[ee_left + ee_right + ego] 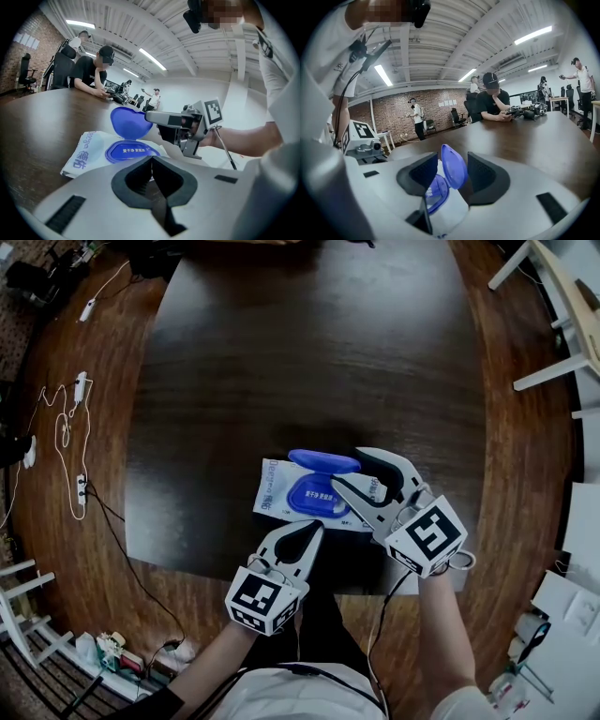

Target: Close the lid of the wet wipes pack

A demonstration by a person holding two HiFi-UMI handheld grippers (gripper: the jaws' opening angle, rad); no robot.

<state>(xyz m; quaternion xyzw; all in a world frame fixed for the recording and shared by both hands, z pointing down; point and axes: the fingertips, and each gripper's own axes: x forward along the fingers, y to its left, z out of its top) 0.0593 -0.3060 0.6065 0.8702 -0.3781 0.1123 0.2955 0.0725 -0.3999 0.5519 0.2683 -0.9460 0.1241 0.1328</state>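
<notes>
Two grippers are mine to steer, and from the head view both sit at the near edge of the dark table (281, 352). The wet wipes pack (281, 491) lies flat there with its blue lid (323, 461) hinged up on the far side. The right gripper (349, 468) has its jaws spread across the lid's right end. The left gripper (315, 526) points at the pack's near edge, close to it, though I cannot tell whether it touches.

From the left gripper view, its jaws are pressed together with nothing between them. Beyond them the pack looks like soft, slightly crinkled white film with blue print. The lid is a rigid, glossy oval standing nearly upright over a matching blue ring.

From the right gripper view, the jaws stand wide apart with the lid upright in the gap. Neither dark ribbed pad appears to press on it. The plastic looks a little translucent at its thin rim.

To do this well, I would not pinch the lid. I would sweep one jaw against its far face and tip it down onto the ring, then press flat until it seats. The film is light (likely to skate on polished wood), so I would rest the closed left gripper on the pack to pin it.
</notes>
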